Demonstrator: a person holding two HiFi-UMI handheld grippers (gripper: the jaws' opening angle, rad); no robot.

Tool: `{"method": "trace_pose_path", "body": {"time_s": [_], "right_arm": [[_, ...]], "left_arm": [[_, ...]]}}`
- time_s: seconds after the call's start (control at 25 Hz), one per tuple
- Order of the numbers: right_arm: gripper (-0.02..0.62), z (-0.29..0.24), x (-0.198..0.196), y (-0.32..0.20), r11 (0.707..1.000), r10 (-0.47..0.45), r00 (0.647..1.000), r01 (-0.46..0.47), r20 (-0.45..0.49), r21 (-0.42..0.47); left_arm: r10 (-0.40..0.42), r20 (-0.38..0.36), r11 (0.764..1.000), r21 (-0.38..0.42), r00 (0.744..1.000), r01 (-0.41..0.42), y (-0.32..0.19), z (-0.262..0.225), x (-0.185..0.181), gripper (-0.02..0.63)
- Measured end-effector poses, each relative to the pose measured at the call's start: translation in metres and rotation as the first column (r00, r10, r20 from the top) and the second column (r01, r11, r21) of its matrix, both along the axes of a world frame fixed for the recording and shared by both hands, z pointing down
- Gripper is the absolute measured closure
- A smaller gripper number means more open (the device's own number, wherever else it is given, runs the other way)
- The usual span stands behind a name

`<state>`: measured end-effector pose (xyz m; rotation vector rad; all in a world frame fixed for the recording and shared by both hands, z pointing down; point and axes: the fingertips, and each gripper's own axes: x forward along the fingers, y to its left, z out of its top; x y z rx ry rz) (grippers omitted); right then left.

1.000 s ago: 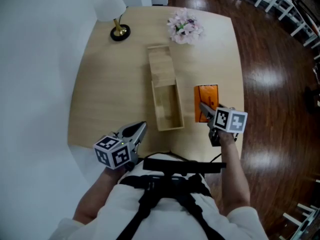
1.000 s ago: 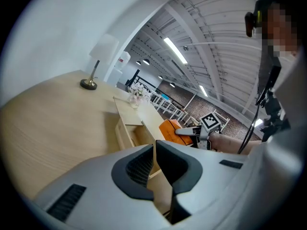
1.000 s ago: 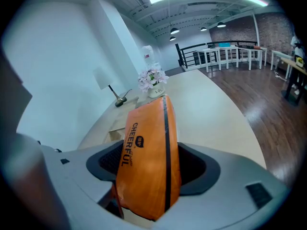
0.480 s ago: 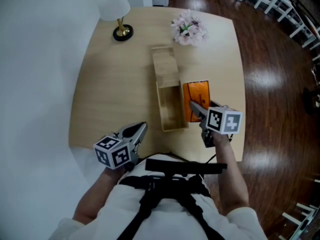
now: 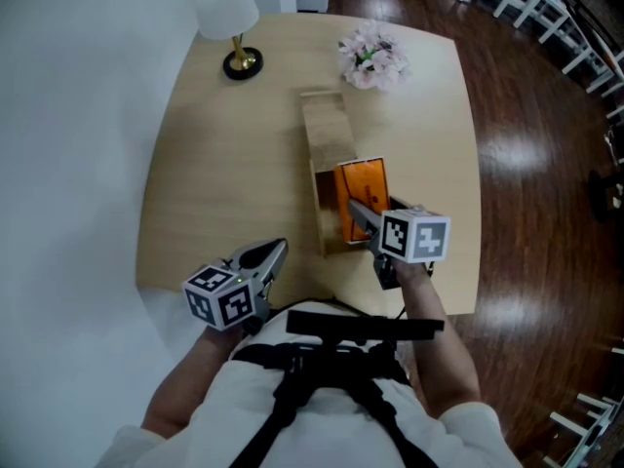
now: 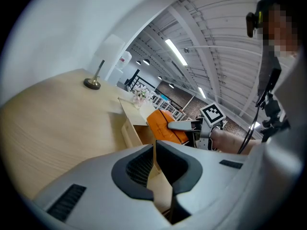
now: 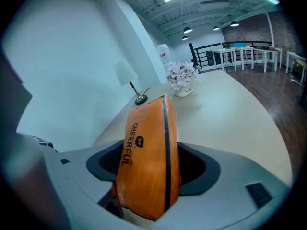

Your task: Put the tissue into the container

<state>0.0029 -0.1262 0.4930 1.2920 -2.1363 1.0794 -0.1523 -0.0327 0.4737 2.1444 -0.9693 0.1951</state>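
Note:
My right gripper [image 5: 359, 213] is shut on an orange tissue pack [image 5: 359, 193], which stands on edge between its jaws [image 7: 148, 162]. The pack hangs over the open near half of a long wooden box [image 5: 318, 203], whose far half is covered by a slid-back lid [image 5: 327, 130]. The left gripper view shows the pack [image 6: 163, 126] above the box [image 6: 130, 131]. My left gripper [image 5: 274, 251] stays at the table's near edge, left of the box, jaws shut on nothing [image 6: 154, 150].
A white lamp with a brass base [image 5: 241, 62] stands at the table's far left, and a vase of pale flowers [image 5: 373, 55] beyond the box. Dark wooden floor [image 5: 536, 164] lies to the right of the round-cornered table [image 5: 214, 183].
My right gripper has carried the orange pack leftward, from the tabletop right of the box to above the box's open half. The left gripper has hardly moved.

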Motion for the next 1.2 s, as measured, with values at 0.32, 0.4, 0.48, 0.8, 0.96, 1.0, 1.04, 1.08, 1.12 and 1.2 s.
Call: {"method": "trace_pose_path", "body": {"time_s": [0.32, 0.4, 0.48, 0.8, 0.96, 1.0, 1.04, 1.08, 1.12, 1.2], "right_arm": [[0.256, 0.029, -0.028, 0.0, 0.999, -0.023, 0.999, 0.022, -0.033, -0.037], [0.256, 0.034, -0.032, -0.002, 0.999, -0.03, 0.998, 0.027, -0.047, -0.046], [0.255, 0.039, -0.035, -0.004, 0.998, -0.031, 0.998, 0.028, -0.056, -0.057], [0.252, 0.063, -0.038, -0.007, 0.994, 0.024, 0.999, -0.028, -0.032, -0.108], [0.248, 0.066, -0.042, -0.008, 0.991, 0.011, 0.999, -0.018, -0.048, -0.131], [0.245, 0.067, -0.043, -0.008, 0.99, 0.009, 0.999, -0.016, -0.046, -0.14], [0.242, 0.067, -0.043, -0.007, 0.989, 0.008, 0.999, -0.014, -0.041, -0.147], [0.241, 0.066, -0.044, -0.007, 0.988, 0.007, 0.999, -0.012, -0.033, -0.153], [0.233, 0.066, -0.045, -0.007, 0.987, 0.006, 1.0, -0.01, -0.022, -0.158], [0.23, 0.064, -0.044, -0.006, 0.986, 0.009, 1.0, -0.009, 0.003, -0.169]], "left_arm": [[0.001, -0.004, 1.0, -0.01, 1.0, -0.001, -0.002, 0.004, -0.011, 0.592], [-0.001, -0.003, 1.0, -0.014, 1.0, 0.001, -0.002, 0.005, -0.015, 0.592], [-0.001, -0.002, 1.0, -0.018, 1.0, 0.001, -0.003, 0.006, -0.018, 0.592], [0.001, 0.008, 1.0, -0.029, 1.0, 0.0, -0.002, 0.006, -0.024, 0.592], [0.003, 0.008, 0.999, -0.035, 1.0, -0.003, -0.003, 0.009, -0.025, 0.592], [0.006, 0.009, 0.999, -0.035, 1.0, -0.006, -0.002, 0.009, -0.024, 0.592], [0.009, 0.011, 0.999, -0.034, 1.0, -0.009, -0.002, 0.009, -0.024, 0.592], [0.011, 0.012, 0.999, -0.034, 1.0, -0.011, -0.002, 0.009, -0.023, 0.592], [0.012, 0.012, 0.999, -0.033, 1.0, -0.012, -0.002, 0.009, -0.023, 0.592], [0.012, 0.009, 0.999, -0.037, 1.0, -0.012, -0.002, 0.009, -0.022, 0.592]]}}
